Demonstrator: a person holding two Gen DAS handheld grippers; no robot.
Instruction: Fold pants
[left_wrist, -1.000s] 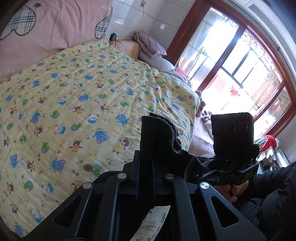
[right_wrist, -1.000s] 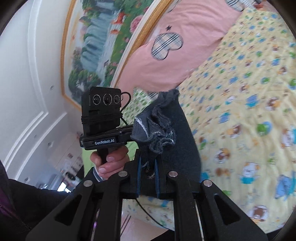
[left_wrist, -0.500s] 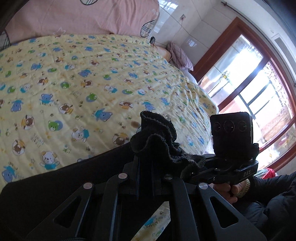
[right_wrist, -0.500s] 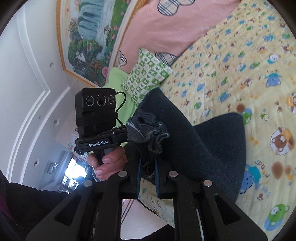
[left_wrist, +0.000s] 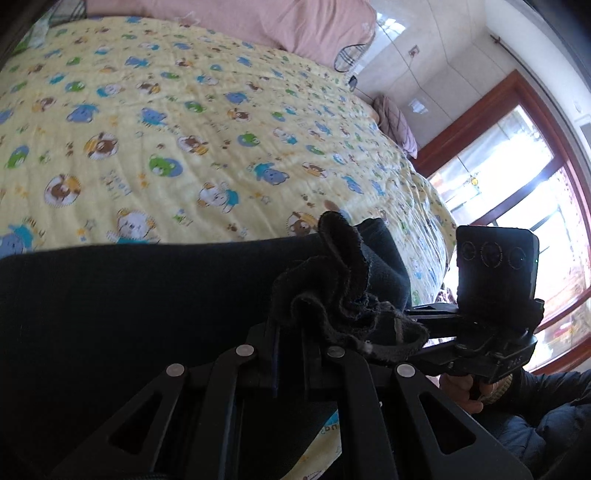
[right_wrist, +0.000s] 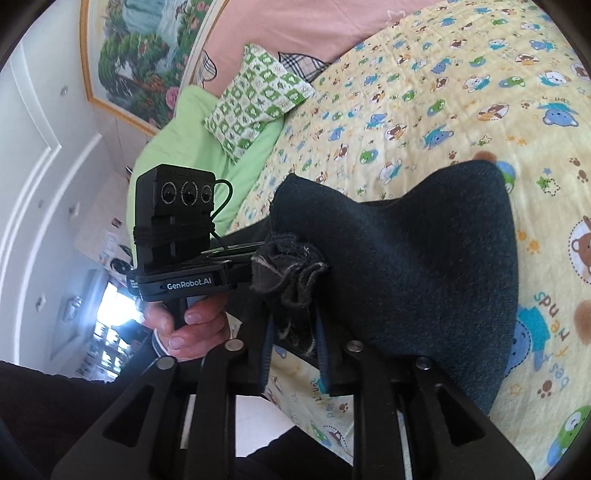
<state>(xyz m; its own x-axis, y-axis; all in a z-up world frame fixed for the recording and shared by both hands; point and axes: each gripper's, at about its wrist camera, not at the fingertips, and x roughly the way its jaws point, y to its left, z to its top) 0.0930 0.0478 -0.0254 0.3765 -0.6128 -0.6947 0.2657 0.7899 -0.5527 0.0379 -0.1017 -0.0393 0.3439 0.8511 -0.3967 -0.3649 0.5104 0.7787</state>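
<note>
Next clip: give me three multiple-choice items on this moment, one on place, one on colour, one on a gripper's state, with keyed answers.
1. The pants mostly rest
A. on the quilt
B. on the floor
C. on a chair

2. The pants are
A. pink
B. dark navy
C. green

3. The left hand-held gripper is
A. wide open, nothing in it
B. shut on the pants
C. out of view

Answers: 1 A, fabric spreads over the yellow quilt; 2 B, dark blue-black cloth; 3 B, bunched hem pinched between its closed jaws.
</note>
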